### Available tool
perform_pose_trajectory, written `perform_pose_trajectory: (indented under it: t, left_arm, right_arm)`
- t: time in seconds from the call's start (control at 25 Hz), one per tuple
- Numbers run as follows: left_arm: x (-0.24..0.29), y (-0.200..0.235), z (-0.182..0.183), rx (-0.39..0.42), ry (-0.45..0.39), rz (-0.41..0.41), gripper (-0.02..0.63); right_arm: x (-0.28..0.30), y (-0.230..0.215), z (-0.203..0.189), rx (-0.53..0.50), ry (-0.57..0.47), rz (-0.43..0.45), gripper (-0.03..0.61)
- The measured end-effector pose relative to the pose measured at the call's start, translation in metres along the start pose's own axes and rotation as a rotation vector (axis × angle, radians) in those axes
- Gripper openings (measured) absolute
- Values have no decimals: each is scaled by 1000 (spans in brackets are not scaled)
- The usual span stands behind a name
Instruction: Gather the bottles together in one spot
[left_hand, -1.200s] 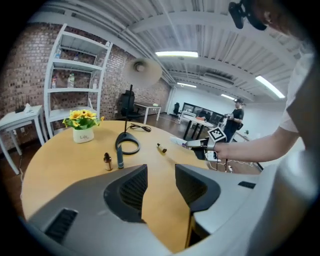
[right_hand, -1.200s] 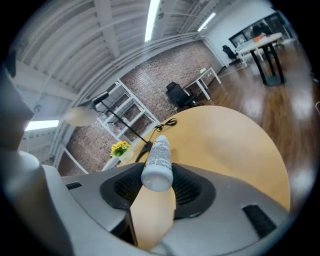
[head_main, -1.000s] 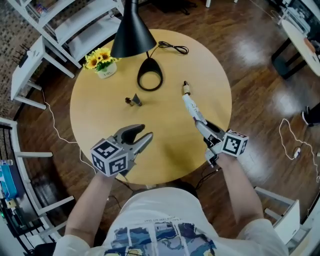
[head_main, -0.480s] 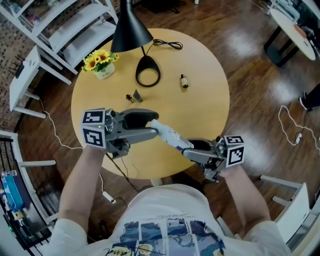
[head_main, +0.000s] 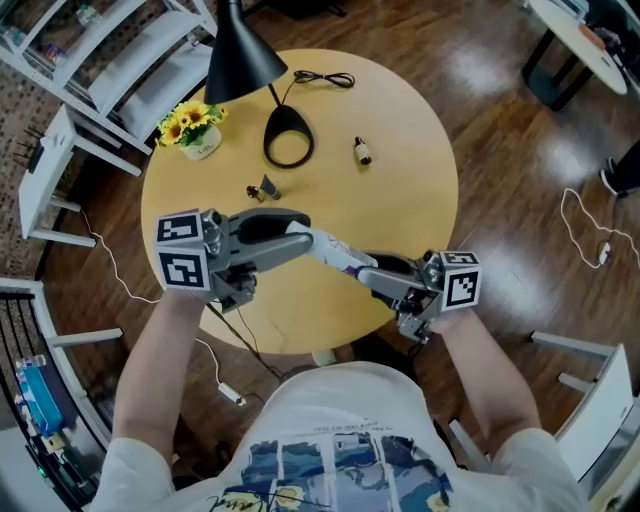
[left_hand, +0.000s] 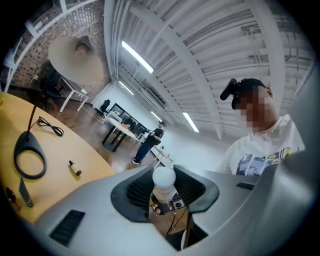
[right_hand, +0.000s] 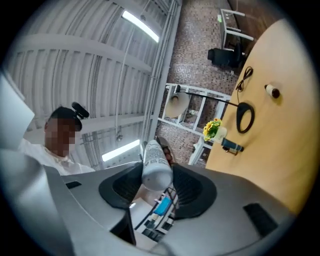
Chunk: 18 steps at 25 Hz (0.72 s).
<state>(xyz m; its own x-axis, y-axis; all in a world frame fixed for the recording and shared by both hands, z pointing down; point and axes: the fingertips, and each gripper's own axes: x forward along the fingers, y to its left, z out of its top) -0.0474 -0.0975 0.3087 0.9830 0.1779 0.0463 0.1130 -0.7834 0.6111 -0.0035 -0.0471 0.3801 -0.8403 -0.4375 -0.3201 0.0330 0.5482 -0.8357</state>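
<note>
My left claw (head_main: 298, 235) has just been closing on the white bottle (head_main: 332, 253)'s cap, while my right claw (head_main: 368, 278), gripping its base, has been easing wider. I'm holding it above the table (head_main: 420, 210); a small bottle (head_main: 363, 152) is lying well apart.

Bottle (right_hand: 156, 162) print blurred; unreadable

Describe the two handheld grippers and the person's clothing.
The left gripper and right gripper are grey with black ribbed pads, each carrying a white cube with black square markers. The wearer has a white short-sleeved T-shirt with a blue print. The left's jaws just closed further, the right's opened slightly, a bottle between both.
</note>
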Motion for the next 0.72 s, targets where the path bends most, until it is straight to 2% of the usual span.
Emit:
perform_pose_trajectory:
  t: [0.12, 0.16, 0.28, 0.48, 0.6, 0.72]
  left_arm:
    - [5, 20, 4, 32, 47, 103, 130]
    - [6, 29, 4, 44, 68, 144, 130]
    - [7, 58, 2, 80, 119, 279, 130]
    - [4, 111, -5, 186, 205, 532, 129]
    - [0, 144, -7, 235, 240, 668, 129]
    - [-9, 176, -10, 260, 269, 789, 129]
  right_arm:
    - [-6, -31, 8, -117, 5, -186, 248]
    - [-10, -41, 10, -154, 7, -246, 287]
    - [-26, -61, 15, -256, 19, -392, 291]
    - [-55, -75, 11, -498, 134, -623, 291]
    - [-69, -79, 12, -603, 199, -723, 291]
    - [-77, -80, 14, -660, 223, -757, 291]
